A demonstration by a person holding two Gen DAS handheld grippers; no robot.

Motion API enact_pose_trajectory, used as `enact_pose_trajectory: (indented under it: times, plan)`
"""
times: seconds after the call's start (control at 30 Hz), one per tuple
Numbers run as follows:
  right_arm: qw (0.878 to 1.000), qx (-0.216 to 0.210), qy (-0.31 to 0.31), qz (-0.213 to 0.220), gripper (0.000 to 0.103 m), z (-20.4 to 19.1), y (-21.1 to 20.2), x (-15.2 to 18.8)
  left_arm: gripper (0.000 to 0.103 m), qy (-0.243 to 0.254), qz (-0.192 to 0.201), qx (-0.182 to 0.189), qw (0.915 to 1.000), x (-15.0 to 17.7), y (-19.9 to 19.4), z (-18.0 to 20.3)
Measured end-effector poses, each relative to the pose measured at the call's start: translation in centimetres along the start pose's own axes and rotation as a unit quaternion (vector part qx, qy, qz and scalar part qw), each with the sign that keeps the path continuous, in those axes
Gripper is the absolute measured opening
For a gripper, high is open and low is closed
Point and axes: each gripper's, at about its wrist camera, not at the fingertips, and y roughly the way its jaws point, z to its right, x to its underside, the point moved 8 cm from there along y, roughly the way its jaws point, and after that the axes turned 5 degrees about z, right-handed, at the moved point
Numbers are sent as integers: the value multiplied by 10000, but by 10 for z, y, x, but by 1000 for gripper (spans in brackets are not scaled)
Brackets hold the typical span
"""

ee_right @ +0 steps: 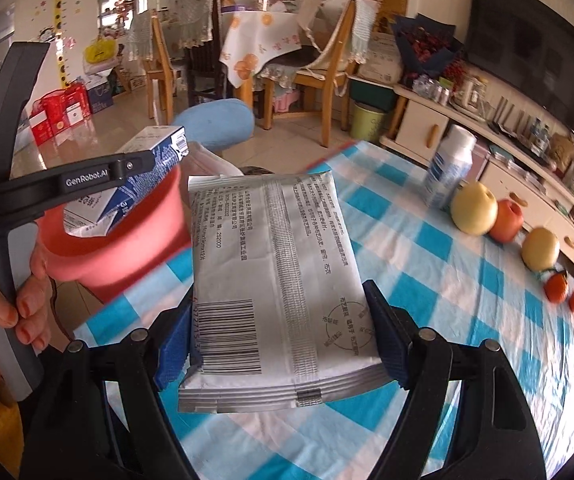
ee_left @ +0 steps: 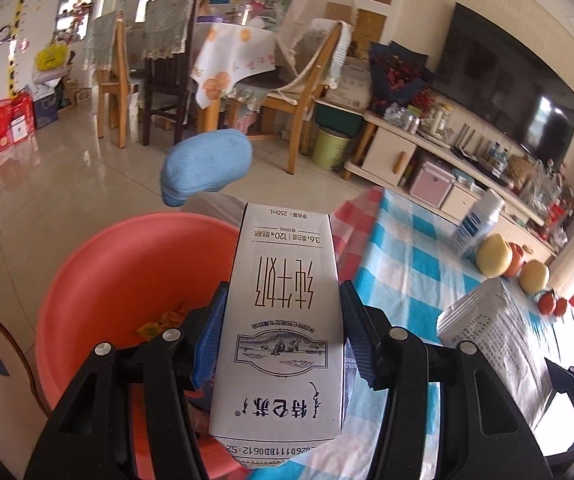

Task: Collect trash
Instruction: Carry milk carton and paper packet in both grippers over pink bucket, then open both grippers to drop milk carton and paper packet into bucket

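Carton (ee_left: 283,320) clamped in left gripper (ee_left: 283,332) over basin (ee_left: 127,264); pouch (ee_right: 275,280) pinched in right gripper (ee_right: 283,340), possibly only at edges, so slippage onto table (ee_right: 447,300) is risked.

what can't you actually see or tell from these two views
- Inside of the red basin: left wrist view, mostly hidden by the milk carton in the left claw.
- Silver packet's front: right wrist view, only its printed back faces the camera.
- White bottle's label: both views, too small and blurred to read.
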Motion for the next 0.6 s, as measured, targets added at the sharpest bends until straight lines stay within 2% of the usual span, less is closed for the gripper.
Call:
enact_pose_trajectory:
  times: [0.27, 0.5, 0.6]
  plan:
    - [9973, -347, -643, -43, 78, -63, 33, -42, 56, -786, 36, -380, 9962, -10, 5, -63]
    - [9908, -527, -1241, -100, 78, -112, 68, -67, 56, -1593, 30, -657, 9850, -7, 9, -118]
    - [9864, -623, -1507, -200, 79, -129, 85, -68, 56, -1765, 17, -760, 9814, -5, 12, -130]
